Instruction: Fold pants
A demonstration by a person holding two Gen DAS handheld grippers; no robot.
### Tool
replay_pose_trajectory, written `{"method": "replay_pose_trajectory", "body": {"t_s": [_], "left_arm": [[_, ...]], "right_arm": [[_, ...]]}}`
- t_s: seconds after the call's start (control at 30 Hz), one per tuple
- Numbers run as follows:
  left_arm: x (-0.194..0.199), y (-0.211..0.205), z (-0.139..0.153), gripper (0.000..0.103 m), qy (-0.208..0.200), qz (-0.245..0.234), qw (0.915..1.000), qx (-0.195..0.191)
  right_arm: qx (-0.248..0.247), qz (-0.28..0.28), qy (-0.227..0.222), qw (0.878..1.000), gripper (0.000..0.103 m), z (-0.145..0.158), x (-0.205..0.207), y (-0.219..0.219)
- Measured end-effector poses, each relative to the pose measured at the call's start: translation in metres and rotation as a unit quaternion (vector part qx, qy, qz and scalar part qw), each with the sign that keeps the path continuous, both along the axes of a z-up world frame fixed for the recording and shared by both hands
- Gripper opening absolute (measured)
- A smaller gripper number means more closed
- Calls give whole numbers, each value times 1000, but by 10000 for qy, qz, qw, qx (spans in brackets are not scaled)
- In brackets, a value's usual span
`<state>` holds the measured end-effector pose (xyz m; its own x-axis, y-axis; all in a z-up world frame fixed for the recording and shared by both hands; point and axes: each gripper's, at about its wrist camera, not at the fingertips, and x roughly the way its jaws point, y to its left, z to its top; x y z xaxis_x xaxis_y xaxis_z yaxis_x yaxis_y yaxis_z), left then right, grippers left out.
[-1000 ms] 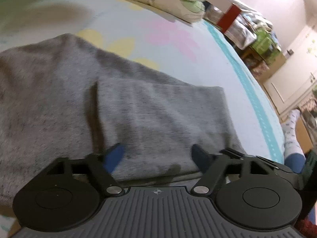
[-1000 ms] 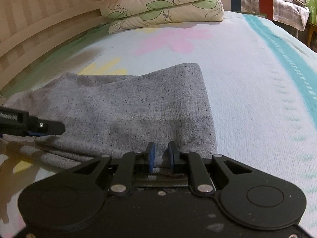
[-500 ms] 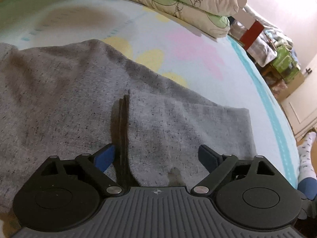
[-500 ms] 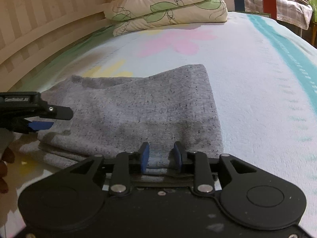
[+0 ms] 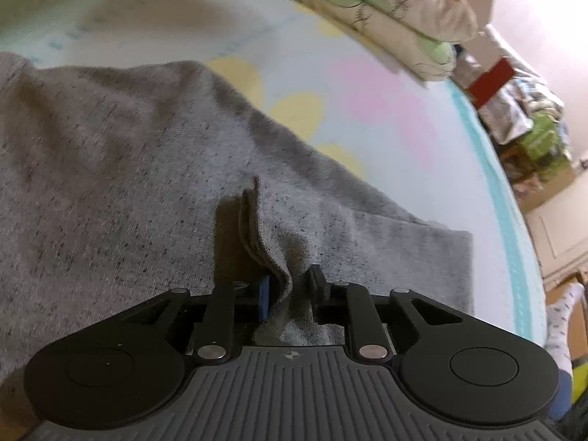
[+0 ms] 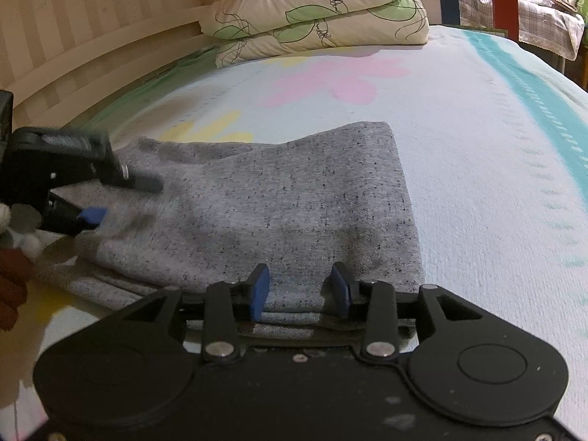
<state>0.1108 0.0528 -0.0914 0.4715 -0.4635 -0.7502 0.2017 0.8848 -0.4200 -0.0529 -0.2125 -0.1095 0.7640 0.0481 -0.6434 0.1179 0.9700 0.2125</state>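
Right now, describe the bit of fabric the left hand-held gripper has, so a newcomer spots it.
On the flowered bed sheet lie grey speckled pants. At their near edge, the left hand-held gripper pinches a raised fold. It alone stands up as a ridge with a dark hem; the cloth around it lies flat.

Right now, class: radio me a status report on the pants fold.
Left gripper shut on a pinched fold of the grey pants. Right gripper open, straddling the near edge. Pants lie on the bed; nothing blocking.
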Motion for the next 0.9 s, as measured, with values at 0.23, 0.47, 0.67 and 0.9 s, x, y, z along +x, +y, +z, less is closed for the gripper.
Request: {"method": "replay_pose_trajectory", "body": {"t_s": [0.23,0.47,0.67,0.9], "left_arm": [[-4,-14,7,12,-568,-629,9930,824],[-2,6,7,18,-311,-530,9971,438],[-26,1,19,21,-662,-742,9907,924],[-42,19,11,24,-422,-634,9937,824]], "right_arm": [[-82,0,-11,10000,41,1,0,5],[-80,-142,-203,9997,41,20,2,4],[-382,-225,-126,9989,25,34,54,-10],[-328,-415,485,9974,10,9,86,-24]]}}
